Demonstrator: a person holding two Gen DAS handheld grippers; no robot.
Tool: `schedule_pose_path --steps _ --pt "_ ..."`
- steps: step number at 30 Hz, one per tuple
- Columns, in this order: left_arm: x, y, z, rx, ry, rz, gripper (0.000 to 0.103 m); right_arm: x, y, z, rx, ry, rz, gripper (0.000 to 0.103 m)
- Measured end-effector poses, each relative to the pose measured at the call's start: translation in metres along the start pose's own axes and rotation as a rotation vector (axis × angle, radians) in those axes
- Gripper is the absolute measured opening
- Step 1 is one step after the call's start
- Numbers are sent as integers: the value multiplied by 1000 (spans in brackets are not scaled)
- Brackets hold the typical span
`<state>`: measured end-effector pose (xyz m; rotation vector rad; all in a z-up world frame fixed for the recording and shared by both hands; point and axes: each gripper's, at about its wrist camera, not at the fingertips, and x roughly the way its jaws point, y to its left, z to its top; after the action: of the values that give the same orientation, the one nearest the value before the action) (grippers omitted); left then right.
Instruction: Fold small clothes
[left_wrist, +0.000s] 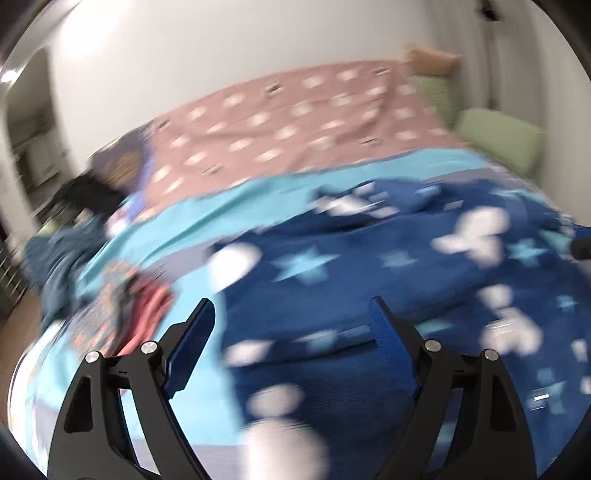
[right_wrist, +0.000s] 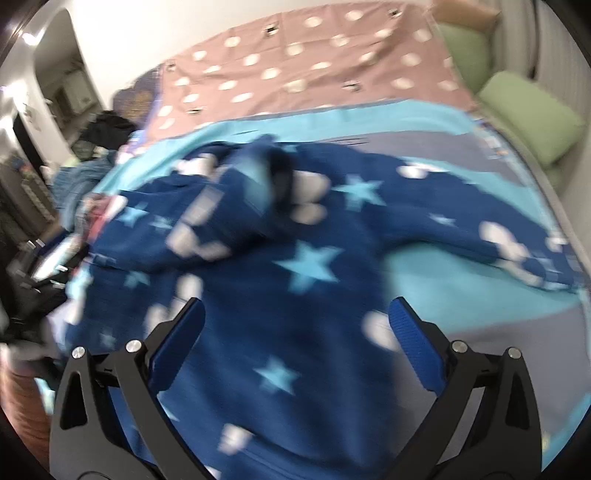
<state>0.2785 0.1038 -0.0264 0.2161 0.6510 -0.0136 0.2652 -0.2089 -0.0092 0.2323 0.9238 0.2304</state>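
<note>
**Ana:** Looking along the left gripper (left_wrist: 291, 314), I see both jaws spread wide with nothing between them. The dark blue garment (left_wrist: 369, 295) with pale stars lies just ahead of the tips and off to their right, spread over the turquoise sheet (left_wrist: 192, 221).

**Ben:** Same for the right gripper (right_wrist: 295, 314): jaws apart, pads clear of cloth, as far as the blur lets me judge. From there the garment sits directly below and ahead, filling the space between the fingers and running away to the far left, where it is heaped into a rumpled fold.

**Ana:** How do you reckon it handles?

**Ben:** Soft and limp, I'd judge, probably a fleecy knit. Light, not fragile, not slippery. It will sag and drag instead of holding a shape, so one pinch point will only bunch it.

**Ana:** So where to take hold?

**Ben:** At an edge or a corner, never mid-panel. The long strip trailing off ahead and to the right of the right gripper looks like a sleeve or a leg; its end seems a fair grip. The left gripper could take the near edge just ahead of its right finger.

**Ana:** And the risk?

**Ben:** Pinching the sheet along with the garment, since the two lie flat together.
</note>
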Motion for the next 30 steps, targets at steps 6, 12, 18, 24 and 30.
schedule_pose_path --steps 6,12,18,24,30 --pt "41 54 -20 -218 148 -68 85 47 9 23 110 116 78 101" --pt "54 63 -37 -270 190 -135 85 80 -3 36 235 157 110 101" --pt "49 64 -47 -304 209 -160 86 79 -7 52 332 100 206 19" --pt "47 53 -46 -264 215 -125 86 14 -4 58 173 -134 177 20" --pt "48 53 -48 -274 224 -120 86 61 -65 23 313 65 59 49"
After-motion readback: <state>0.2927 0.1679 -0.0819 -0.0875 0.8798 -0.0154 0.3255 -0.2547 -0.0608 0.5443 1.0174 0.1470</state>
